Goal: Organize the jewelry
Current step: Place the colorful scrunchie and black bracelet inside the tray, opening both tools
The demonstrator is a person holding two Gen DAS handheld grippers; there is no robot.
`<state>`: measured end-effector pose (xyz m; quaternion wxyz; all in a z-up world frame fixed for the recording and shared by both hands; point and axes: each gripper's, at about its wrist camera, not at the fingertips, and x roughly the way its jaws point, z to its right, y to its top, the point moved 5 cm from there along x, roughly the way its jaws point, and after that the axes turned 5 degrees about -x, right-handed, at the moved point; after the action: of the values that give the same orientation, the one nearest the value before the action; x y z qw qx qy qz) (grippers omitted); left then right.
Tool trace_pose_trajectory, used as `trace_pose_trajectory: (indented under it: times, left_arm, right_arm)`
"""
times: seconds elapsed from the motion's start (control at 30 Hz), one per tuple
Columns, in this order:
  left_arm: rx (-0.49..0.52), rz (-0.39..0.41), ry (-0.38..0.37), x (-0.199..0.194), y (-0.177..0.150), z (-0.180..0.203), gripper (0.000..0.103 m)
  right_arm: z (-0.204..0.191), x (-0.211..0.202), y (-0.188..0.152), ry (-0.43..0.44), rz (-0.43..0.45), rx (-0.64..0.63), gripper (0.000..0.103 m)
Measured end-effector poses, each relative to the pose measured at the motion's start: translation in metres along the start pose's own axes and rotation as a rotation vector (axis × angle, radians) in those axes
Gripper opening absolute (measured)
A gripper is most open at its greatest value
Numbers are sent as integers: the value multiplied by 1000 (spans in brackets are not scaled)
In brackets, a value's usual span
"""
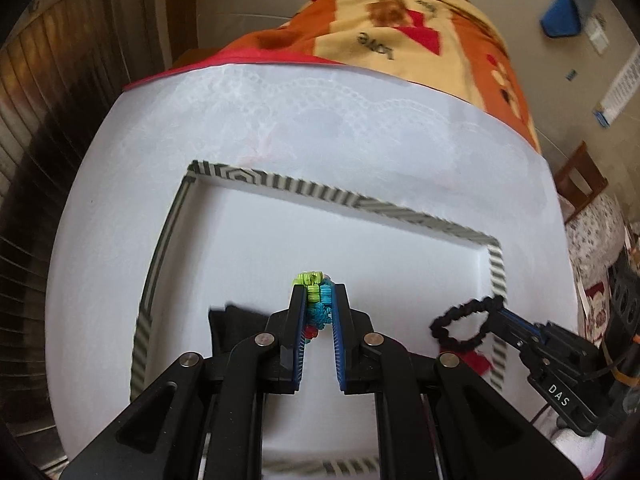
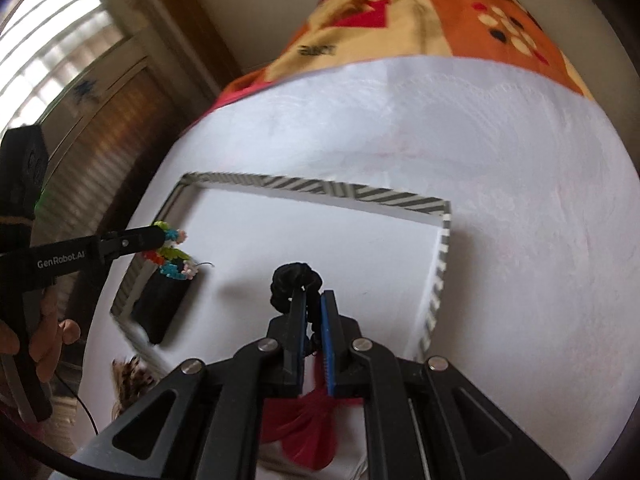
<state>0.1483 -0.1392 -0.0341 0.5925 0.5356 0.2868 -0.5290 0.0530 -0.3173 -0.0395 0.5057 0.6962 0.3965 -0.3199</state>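
Tablecloth (image 1: 320, 128), white, under striped-rim tray (image 1: 280, 185)

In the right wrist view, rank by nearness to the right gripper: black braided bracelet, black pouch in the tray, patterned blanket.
1. Black braided bracelet, clamped in the right gripper.
2. Black pouch, left, inside the striped tray.
3. Patterned blanket, beyond the white cloth.

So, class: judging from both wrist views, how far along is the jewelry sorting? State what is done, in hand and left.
Done: little that shows; the striped tray holds only a black pouch. In hand: the left tongs are shut on a colorful bracelet, and the right tongs are shut on a black bracelet with a red tassel, both held over the tray. Left: setting both pieces down.
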Motion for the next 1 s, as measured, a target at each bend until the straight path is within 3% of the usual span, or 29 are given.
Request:
trace_pose_trajectory:
  times: [0.2,0.4,0.5,0.6,0.7,1.0]
  left_arm:
    - [-42,-4,55,25,16,-16,0]
    - [-77,-5,133,40,15,-36,0]
    - [-78,2,146,40,15,-41,0]
    - [-81,7,145,36,13,-44,15]
    - [-83,17,152,28,11,-45,16]
    - [-23,59,147,-10,-3,-29,16]
  right_arm:
    - [29,25,3,-78,-25,53,7]
    - [30,34,0,-150,-44,6,8]
    - [29,33,-1,-157,-42,-9,18]
    - [25,28,-1,-145,-31,-13,29]
    - [18,17,-2,-146,-3,-17,53]
    - [-6,-22,-11,-107,44,-30,56]
